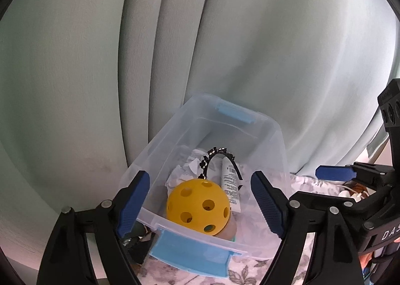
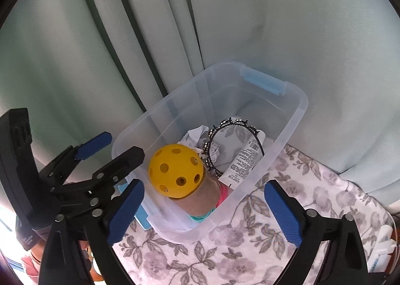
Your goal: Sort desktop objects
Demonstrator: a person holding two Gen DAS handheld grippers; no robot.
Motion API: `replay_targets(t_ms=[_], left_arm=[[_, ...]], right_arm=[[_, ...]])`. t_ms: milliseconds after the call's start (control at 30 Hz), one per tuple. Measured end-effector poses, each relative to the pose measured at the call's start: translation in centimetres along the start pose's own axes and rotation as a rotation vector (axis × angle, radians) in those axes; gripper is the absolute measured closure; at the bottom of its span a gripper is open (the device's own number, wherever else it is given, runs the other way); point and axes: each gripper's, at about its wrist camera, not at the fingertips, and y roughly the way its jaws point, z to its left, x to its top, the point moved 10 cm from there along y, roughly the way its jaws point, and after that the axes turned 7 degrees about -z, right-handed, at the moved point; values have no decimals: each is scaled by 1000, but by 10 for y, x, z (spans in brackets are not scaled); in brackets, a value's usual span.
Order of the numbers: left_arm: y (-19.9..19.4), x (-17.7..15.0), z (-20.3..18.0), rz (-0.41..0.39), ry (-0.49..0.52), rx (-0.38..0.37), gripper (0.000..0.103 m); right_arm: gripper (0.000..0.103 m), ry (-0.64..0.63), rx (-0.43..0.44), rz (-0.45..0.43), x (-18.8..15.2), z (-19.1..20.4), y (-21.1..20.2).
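While both grippers are hovering empty, you are leaving the sorted things in the bin (image 2: 297, 112).
The left gripper (image 1: 200, 200) and right gripper (image 2: 203, 212) are gaping wide; the ball (image 2: 176, 171), tube (image 2: 243, 160) and headband (image 2: 225, 130) are lying inside, gathered together off the cloth (image 2: 250, 247).

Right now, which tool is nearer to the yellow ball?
Left. The left tool hovers open astride the bin's near end, around the yellow ball. The right tool hangs open beside the bin.

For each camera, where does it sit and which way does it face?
Left wrist: on the left hand-held gripper, facing down into the clear bin; its own fingers and the right hand-held gripper show.
Right wrist: on the right hand-held gripper, facing the bin; the left hand-held gripper shows.
Shared: bin, yellow ball.
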Motion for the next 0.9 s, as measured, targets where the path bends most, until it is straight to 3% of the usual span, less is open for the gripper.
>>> replay_targets(t_ms=[433, 600, 900], left_arm=[[-2, -5, 11, 14, 38, -3, 15], [5, -6, 18, 32, 25, 21, 6], [7, -6, 14, 11, 76, 58, 6]], right_arm=[[0, -22, -5, -2, -1, -8, 0], [0, -22, -6, 0, -1, -5, 1], [0, -18, -18, 2, 8, -13, -1]])
